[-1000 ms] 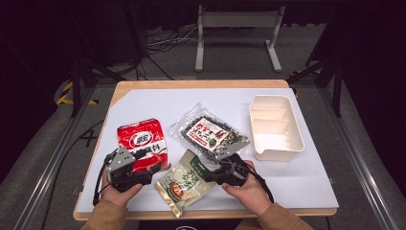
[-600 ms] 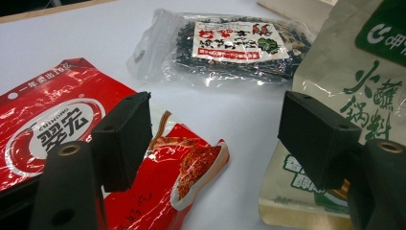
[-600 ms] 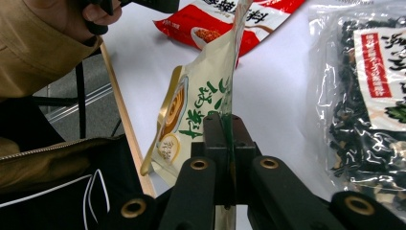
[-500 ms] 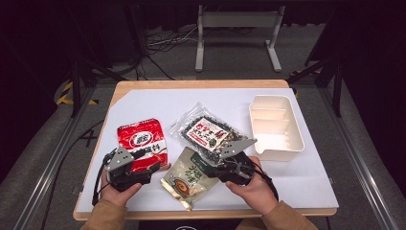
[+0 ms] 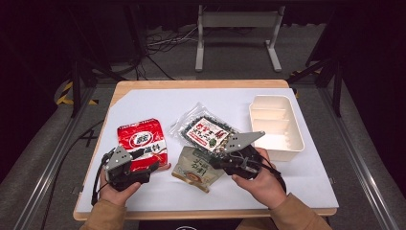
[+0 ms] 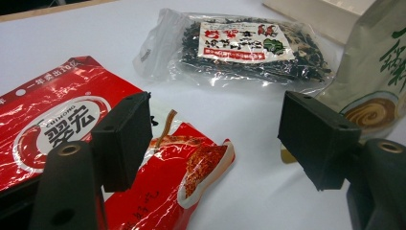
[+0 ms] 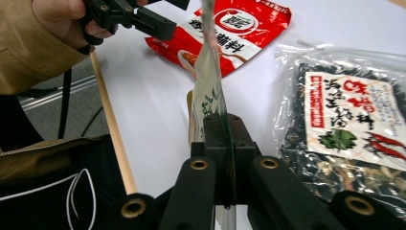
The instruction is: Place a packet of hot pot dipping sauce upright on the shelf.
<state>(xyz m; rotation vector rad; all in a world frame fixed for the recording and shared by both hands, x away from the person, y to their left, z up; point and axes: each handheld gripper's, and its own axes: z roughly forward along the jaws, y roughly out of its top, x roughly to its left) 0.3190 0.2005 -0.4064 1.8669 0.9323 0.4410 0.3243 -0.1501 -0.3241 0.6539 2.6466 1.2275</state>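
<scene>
My right gripper is shut on the edge of a beige-and-green pouch, which hangs edge-on from the jaws with its far end low near the table. My left gripper stands open just above the near corner of a red snack packet, with nothing between its jaws. A clear bag of dark dried food lies flat behind the pouch.
A cream divided tray stands at the right of the white table. The table's wooden front edge runs close to both hands. A sleeve and the left gripper show far off in the right gripper view.
The right gripper has risen with the pouch, lifting its gripped edge off the table and tilting it. The left gripper has stayed where it was.
</scene>
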